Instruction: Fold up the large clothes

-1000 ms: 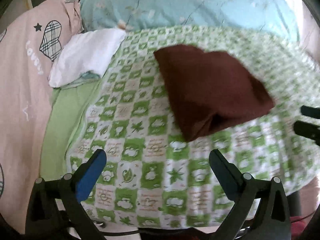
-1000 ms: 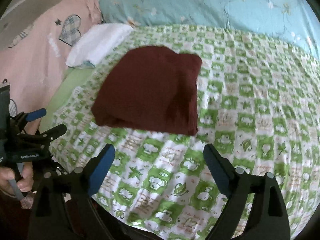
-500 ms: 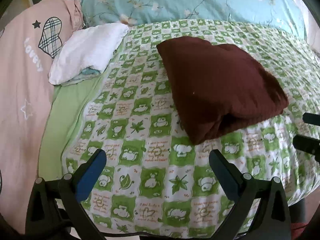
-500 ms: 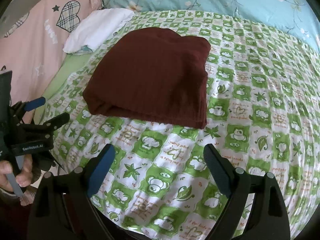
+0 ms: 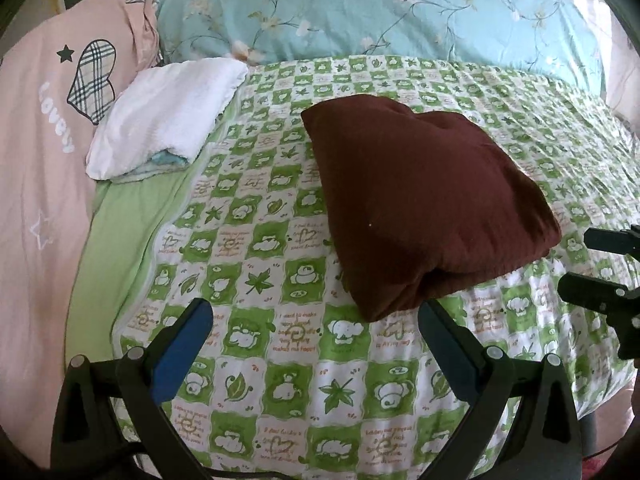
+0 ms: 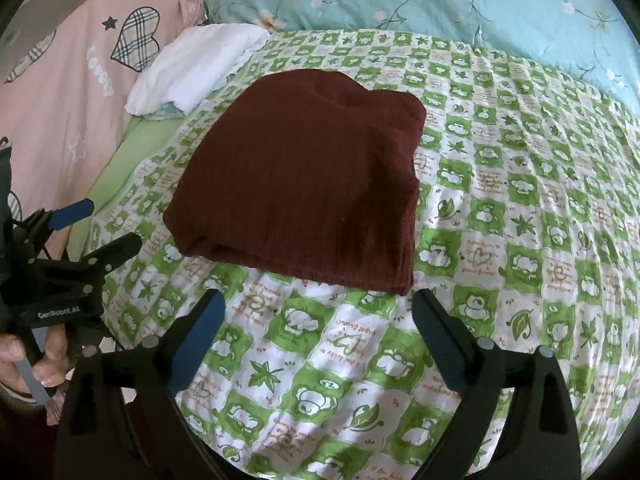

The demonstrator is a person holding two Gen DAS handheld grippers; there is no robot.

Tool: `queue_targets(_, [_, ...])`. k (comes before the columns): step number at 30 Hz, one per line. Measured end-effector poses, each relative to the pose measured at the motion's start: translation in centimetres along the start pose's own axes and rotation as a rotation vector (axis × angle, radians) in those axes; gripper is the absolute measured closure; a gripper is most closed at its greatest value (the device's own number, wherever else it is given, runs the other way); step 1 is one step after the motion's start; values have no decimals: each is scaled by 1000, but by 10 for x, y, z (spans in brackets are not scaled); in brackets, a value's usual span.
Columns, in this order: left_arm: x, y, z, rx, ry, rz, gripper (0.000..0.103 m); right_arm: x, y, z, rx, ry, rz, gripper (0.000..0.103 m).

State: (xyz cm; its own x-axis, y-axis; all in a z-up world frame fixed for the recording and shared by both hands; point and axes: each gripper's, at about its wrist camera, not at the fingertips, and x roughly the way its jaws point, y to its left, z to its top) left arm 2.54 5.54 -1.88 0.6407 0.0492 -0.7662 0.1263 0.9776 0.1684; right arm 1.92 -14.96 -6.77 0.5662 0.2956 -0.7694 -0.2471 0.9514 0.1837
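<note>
Left-wrist view shows the dark maroon garment (image 5: 424, 208) lying as a compact folded bundle on the green-and-white checked quilt (image 5: 256, 248), its thick folded edge nearest the camera; a second ago the cloth looked blurred and its near side less settled, and now it rests still and sharp, touched by nothing. That suggests the fold is essentially finished and the bundle has just been let go. The left gripper (image 5: 316, 336) hovers just short of the near corner with its jaws wide and only quilt between them. From the right-wrist view the right gripper (image 6: 318, 320) stands in front of the same bundle's front edge, its jaws opening to nearly their widest, again with nothing but quilt between them. A hand (image 6: 28, 364) grips the left tool's handle at the frame's edge. Beyond the garment sit a folded white towel (image 5: 168, 112), a pink duvet with a plaid heart (image 5: 48, 128) and a pale blue floral quilt (image 5: 360, 12).
</note>
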Motion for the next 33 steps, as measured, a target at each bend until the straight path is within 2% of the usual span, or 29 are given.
queue_targets(13, [2, -5, 3, -2, -2, -5, 0, 5, -3, 8, -16, 0, 0, 1])
queue_targets(25, [4, -8, 6, 8, -1, -6, 0, 20, -5, 9, -6, 53, 23, 0])
queue_targets(33, [4, -7, 8, 3, -9, -12, 0, 18, -5, 11, -19, 43, 15, 0])
